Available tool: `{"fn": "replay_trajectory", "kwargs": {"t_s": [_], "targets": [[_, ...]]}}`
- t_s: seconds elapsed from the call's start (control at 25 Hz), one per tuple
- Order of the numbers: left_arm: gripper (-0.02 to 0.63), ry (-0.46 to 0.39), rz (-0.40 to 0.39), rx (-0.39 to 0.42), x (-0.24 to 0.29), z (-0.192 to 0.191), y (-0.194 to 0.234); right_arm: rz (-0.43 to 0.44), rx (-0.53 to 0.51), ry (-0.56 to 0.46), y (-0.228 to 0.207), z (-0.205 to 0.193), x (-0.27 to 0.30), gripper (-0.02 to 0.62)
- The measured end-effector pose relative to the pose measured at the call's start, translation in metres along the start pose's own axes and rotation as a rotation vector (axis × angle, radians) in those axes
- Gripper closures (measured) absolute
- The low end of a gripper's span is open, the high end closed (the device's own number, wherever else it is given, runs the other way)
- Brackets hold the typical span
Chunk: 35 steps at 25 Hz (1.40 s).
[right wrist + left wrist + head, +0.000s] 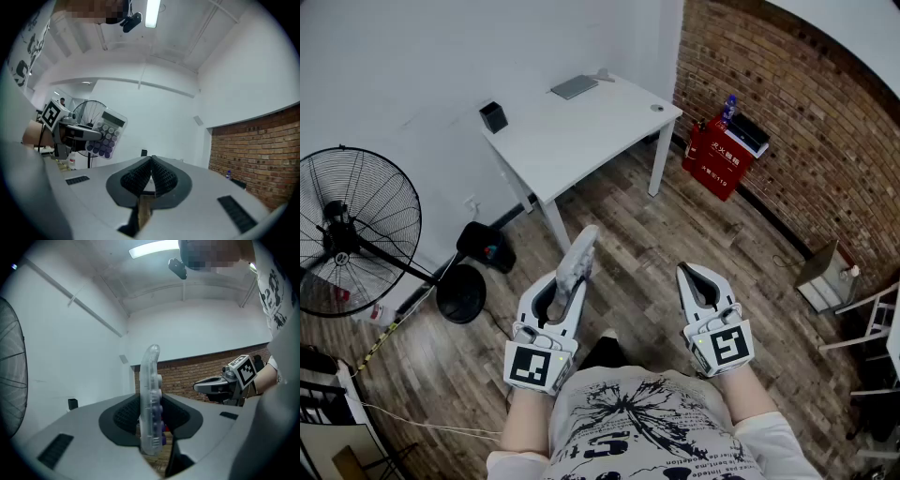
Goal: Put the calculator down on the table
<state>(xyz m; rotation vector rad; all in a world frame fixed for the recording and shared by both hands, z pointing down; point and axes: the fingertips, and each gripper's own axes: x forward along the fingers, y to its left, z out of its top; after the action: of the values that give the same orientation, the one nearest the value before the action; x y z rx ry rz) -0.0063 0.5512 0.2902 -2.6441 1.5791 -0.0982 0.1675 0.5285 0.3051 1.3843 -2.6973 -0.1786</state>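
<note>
Two grippers, one load. From overhead, the left gripper holds the calculator edge-up, well short of the white table.

And along its own jaws?

Pads clamped low on the clear case — I'd walk it over, tip it flat, then release.

The right gripper?

Its own view shows jaws pinched together — holding nothing.

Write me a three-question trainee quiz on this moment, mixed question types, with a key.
1. True or false: the calculator already lies on the white table.
2. Which gripper holds it? A left, B right, C both.
3. Fill in: the right gripper has its jaws ___, with nothing between them.
Key: 1 false, it is held well short of the table; 2 A, the left gripper; 3 shut.
</note>
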Motion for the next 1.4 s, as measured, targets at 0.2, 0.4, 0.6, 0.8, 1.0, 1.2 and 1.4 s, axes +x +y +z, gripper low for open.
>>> {"fn": "replay_trajectory", "kwargs": {"t_s": [0.2, 0.4, 0.6, 0.8, 1.0, 1.2, 1.4], "targets": [[0.466, -0.01, 0.001, -0.012, 0.004, 0.003, -0.002, 0.001, 0.003, 0.0, -0.005, -0.001, 0.0, 0.583], [0.466, -0.01, 0.003, -0.021, 0.011, 0.002, -0.002, -0.001, 0.002, 0.004, -0.01, -0.004, 0.002, 0.583], [0.466, -0.013, 0.002, -0.044, 0.022, 0.002, -0.002, -0.019, 0.039, 0.004, -0.024, -0.009, 0.006, 0.581], [0.466, 0.01, -0.006, -0.058, 0.043, -0.01, 0.01, -0.037, 0.075, 0.033, -0.041, -0.026, 0.026, 0.581], [0.466, 0.028, -0.01, -0.076, 0.086, -0.033, 0.04, -0.039, 0.084, 0.06, -0.063, -0.046, 0.075, 0.581], [0.466, 0.02, -0.024, -0.095, 0.157, -0.039, 0.093, -0.038, 0.079, 0.082, -0.099, -0.053, 0.155, 0.581], [0.466, 0.003, -0.02, -0.119, 0.245, -0.036, 0.163, -0.032, 0.061, 0.085, -0.15, -0.046, 0.256, 0.581]]}}
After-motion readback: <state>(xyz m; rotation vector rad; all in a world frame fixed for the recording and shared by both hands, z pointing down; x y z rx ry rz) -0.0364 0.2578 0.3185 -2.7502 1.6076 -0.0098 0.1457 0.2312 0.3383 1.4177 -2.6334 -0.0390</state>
